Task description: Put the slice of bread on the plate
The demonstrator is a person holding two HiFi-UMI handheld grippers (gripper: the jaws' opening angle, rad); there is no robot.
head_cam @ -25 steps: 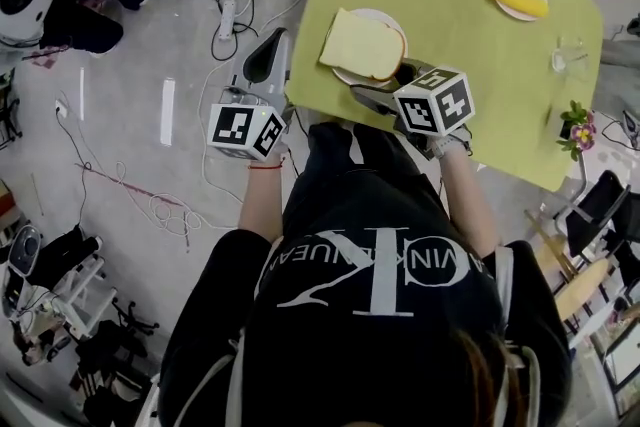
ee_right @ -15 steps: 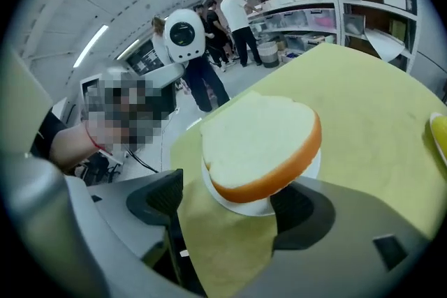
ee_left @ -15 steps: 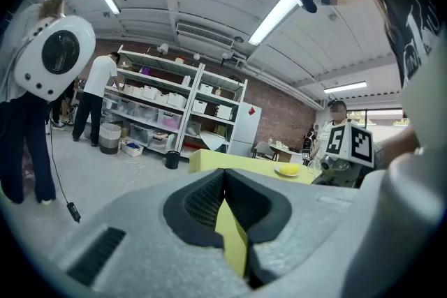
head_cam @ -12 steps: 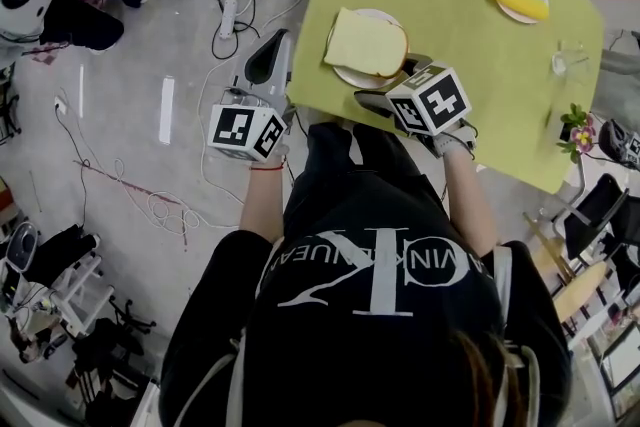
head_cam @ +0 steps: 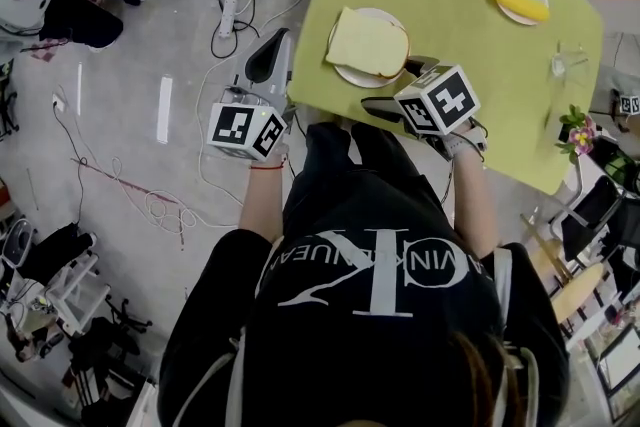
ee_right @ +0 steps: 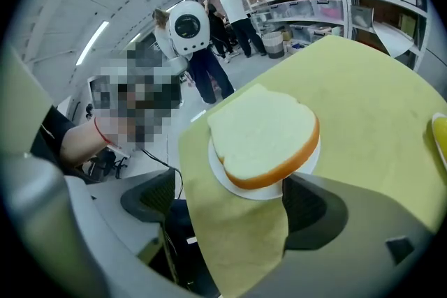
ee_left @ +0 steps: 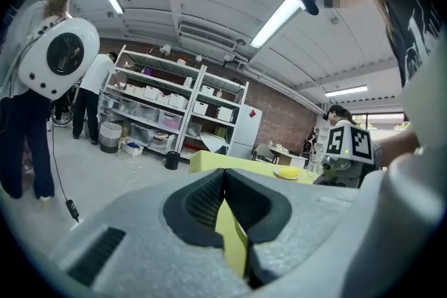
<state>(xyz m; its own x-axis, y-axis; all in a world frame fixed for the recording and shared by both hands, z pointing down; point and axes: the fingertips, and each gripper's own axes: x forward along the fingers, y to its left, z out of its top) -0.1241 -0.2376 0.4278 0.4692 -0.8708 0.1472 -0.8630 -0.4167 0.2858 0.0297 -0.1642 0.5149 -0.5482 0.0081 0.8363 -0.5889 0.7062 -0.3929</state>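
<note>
Left gripper (ee_left: 223, 211): jaws pressed together, nothing between them, pointing roughly level.
Right gripper (ee_right: 230, 209): tilted steeply down, jaws opening wide, pads gripping nothing.
Left forearm (head_cam: 262, 203), right forearm (head_cam: 470, 200): both reach forward.

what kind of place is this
Probably a lab or workshop rather than a kitchen: metal shelving stacked with bins, loose cables across the grey floor, and strip lights overhead.

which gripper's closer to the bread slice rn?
Right. The right gripper sits just short of the bread slice on its plate, jaws opening with nothing between them. The left gripper hangs off the table's edge, over the floor.
</note>
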